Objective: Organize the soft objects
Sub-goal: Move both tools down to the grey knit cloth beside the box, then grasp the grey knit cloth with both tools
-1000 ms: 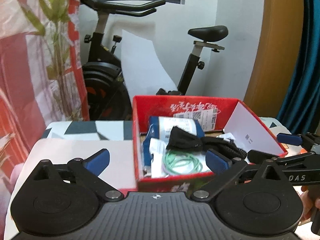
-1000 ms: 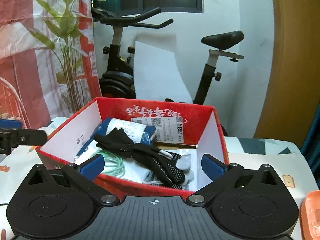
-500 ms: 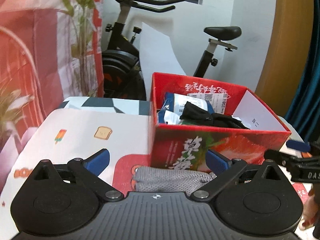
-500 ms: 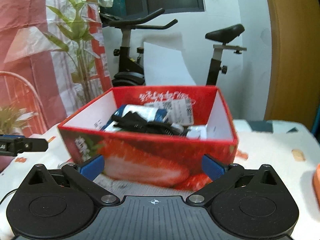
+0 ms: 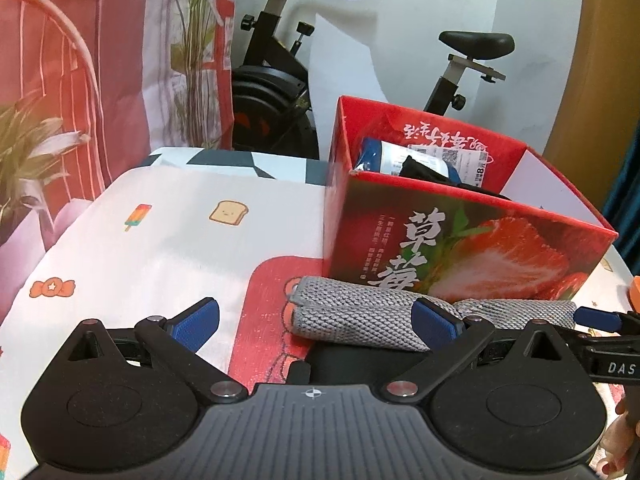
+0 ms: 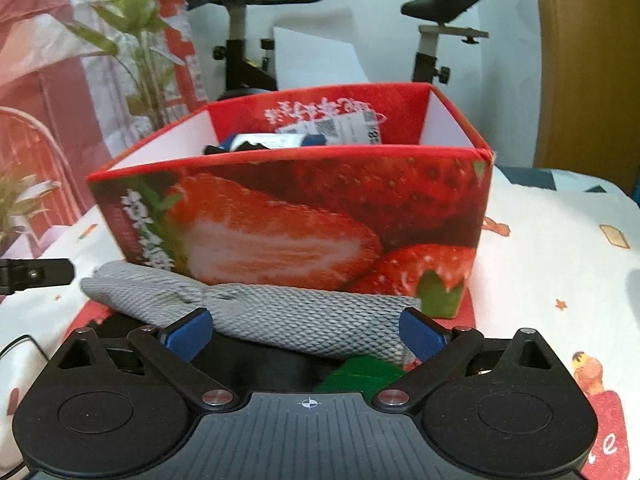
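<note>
Furthest to the left gripper's (image 5: 314, 322) left lies only the printed tablecloth (image 5: 160, 240), with its toast and ice-lolly motifs. This gripper hangs low with its blue pads spread wide and nothing between them. Straight ahead of it, between the pads and a little beyond them, is the rolled end of a grey mesh-knit cloth (image 5: 360, 316), folded double and lying flat on the table. Behind the cloth, touching or nearly touching it, stands the red strawberry box (image 5: 460, 248), which holds a blue-and-white packet (image 5: 384, 156) and something black, too hidden to name.

Moving right, the cloth stretches across to the right gripper (image 6: 306, 336), whose pads are likewise spread and empty. The cloth's (image 6: 288, 312) middle and far end sit just ahead of them. A green scrap (image 6: 360, 372) peeks out below, close to this gripper's body.

The cloth looks light, limp and loosely woven, so it will probably sag and unroll if lifted by one corner. A pinch across the doubled roll at each end, one gripper per end, seems the surest hold, as the mesh should grip well against the pads.
</note>
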Demonstrator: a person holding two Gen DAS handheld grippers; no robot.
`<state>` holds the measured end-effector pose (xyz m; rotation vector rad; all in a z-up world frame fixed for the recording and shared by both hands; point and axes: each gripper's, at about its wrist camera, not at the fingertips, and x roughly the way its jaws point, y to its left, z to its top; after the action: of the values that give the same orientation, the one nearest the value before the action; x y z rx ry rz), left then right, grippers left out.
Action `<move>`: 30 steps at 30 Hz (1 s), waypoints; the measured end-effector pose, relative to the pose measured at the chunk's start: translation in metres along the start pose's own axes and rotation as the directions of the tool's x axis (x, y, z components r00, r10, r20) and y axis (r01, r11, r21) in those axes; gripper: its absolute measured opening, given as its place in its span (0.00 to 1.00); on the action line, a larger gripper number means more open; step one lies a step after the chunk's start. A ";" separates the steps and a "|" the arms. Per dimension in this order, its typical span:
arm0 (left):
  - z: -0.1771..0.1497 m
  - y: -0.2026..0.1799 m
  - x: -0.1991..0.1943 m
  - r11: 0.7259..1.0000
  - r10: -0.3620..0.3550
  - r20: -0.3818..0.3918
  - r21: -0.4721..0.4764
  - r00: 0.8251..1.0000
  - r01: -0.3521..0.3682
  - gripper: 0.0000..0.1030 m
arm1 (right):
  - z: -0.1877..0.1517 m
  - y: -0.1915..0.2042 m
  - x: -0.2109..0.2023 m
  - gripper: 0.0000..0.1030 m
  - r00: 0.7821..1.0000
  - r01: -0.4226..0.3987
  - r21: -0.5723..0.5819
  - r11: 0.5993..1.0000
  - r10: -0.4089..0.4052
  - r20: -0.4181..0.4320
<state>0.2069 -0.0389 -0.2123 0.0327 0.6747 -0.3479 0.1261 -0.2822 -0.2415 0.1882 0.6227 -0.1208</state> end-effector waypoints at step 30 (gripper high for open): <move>0.001 -0.018 0.078 0.995 -0.067 -0.095 0.073 0.993 0.074 0.17 | 0.005 0.001 0.035 0.45 0.997 -0.037 0.044 0.998 0.040 -0.070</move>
<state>0.2582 -0.0796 -0.2583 0.0987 0.7556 -0.4418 0.1576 -0.2847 -0.2581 0.2467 0.6870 -0.0908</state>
